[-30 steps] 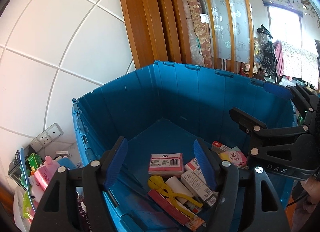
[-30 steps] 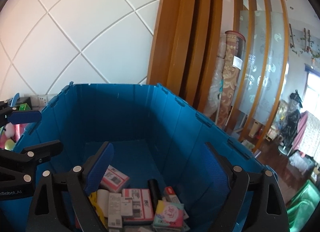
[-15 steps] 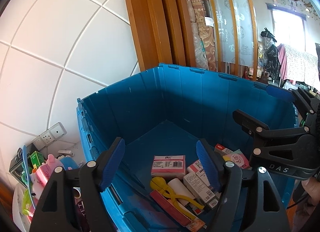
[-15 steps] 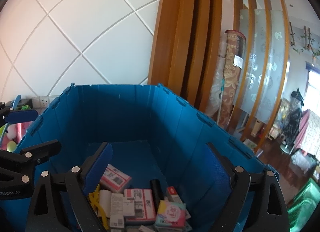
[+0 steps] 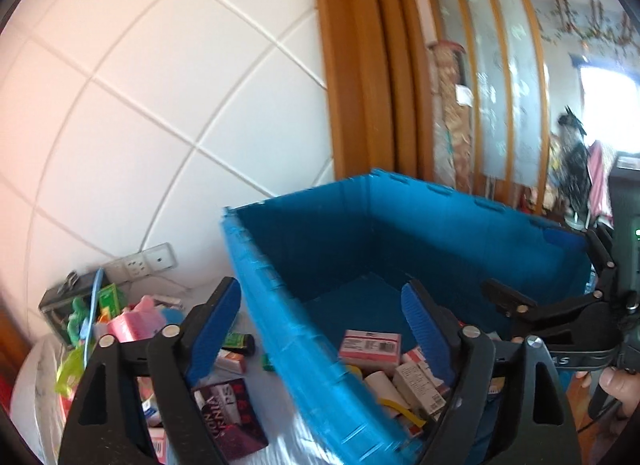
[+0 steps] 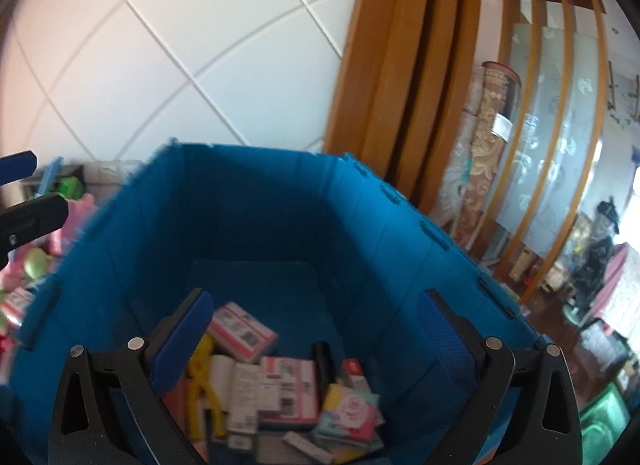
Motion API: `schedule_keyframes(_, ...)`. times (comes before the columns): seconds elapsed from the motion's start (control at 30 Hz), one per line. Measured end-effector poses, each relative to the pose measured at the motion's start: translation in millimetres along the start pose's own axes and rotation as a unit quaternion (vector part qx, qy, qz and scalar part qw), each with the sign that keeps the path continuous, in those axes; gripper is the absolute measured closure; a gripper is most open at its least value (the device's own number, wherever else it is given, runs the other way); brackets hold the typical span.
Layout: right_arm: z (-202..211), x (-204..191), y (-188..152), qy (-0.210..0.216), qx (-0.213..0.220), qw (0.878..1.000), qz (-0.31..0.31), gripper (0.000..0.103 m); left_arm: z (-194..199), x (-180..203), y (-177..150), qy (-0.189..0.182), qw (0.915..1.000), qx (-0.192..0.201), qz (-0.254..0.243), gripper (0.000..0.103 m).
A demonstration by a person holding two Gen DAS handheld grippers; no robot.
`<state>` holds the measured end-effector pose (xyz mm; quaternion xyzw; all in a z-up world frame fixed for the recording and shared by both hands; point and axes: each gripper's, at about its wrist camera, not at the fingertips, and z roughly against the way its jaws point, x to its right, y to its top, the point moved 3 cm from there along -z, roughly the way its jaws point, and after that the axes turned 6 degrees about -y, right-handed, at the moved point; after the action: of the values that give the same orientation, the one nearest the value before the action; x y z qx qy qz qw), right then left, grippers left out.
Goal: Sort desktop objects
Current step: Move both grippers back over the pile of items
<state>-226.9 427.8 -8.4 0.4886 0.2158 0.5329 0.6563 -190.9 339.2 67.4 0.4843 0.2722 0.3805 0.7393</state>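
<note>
The left tongs are opening, empty, straddling the near wall of the deep blue plastic crate. The right tongs, also opening and empty, hang over small cardboard boxes heaped inside it. More packets lie on the surface beside the crate.

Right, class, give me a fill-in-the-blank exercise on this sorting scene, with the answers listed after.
1. The sorted boxes lie inside a ____ crate.
2. The yellow clip lies ____ the crate.
3. The dark red booklet lies ____ the crate, on the table.
4. The right claw holds ____ between its pads.

Missing words: blue; inside; outside; nothing
</note>
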Motion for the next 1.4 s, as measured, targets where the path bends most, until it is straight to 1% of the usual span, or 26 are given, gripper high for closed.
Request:
schedule_keyframes(0.1,23,-16,8,0.02,0.028,0.999,0.0,0.0,12,-21,-12,0.008,0.9998,-0.006,0.017,0.017)
schedule_keyframes(0.2,46,-38,17,0.046,0.058,0.997,0.005,0.0,23,-46,-26,0.038,0.9987,-0.017,0.031,0.017)
schedule_keyframes(0.3,64,-64,24,0.067,0.077,0.995,0.014,0.0,34,-71,-41,0.052,0.9967,-0.032,0.054,0.017)
schedule_keyframes(0.5,91,-125,33,0.124,0.091,0.987,0.035,0.0,60,-120,-74,0.092,0.991,-0.046,0.085,0.017)
schedule_keyframes(0.73,114,-193,33,0.172,0.091,0.979,0.067,0.0,92,-171,-109,0.128,0.9829,-0.068,0.114,0.017)
schedule_keyframes(0.9,117,-233,27,0.196,0.08,0.974,0.087,0.0,109,-198,-130,0.152,0.978,-0.073,0.123,0.017)
schedule_keyframes(1.0,110,-255,19,0.213,0.064,0.97,0.095,0.0,118,-219,-148,0.17,0.9728,-0.081,0.135,0.017)
schedule_keyframes(1.1,96,-274,6,0.225,0.046,0.968,0.1,0.0,124,-240,-173,0.19,0.9655,-0.093,0.151,0.017)
schedule_keyframes(1.13,92,-279,2,0.228,0.04,0.968,0.1,0.0,123,-248,-184,0.199,0.9616,-0.101,0.159,0.017)
schedule_keyframes(1.2,78,-289,-10,0.236,0.018,0.966,0.102,0.0,121,-256,-201,0.204,0.9577,-0.11,0.17,0.017)
schedule_keyframes(1.23,73,-292,-15,0.238,0.009,0.966,0.103,0.0,118,-261,-214,0.208,0.9537,-0.12,0.181,0.017)
schedule_keyframes(1.3,58,-299,-28,0.242,-0.016,0.964,0.107,0.0,112,-264,-231,0.203,0.9507,-0.135,0.191,0.017)
schedule_keyframes(1.33,53,-301,-33,0.241,-0.025,0.964,0.109,0.0,106,-265,-243,0.198,0.9487,-0.149,0.197,0.017)
schedule_keyframes(1.4,39,-307,-46,0.24,-0.048,0.963,0.113,0.0,98,-262,-257,0.187,0.9494,-0.157,0.198,0.017)
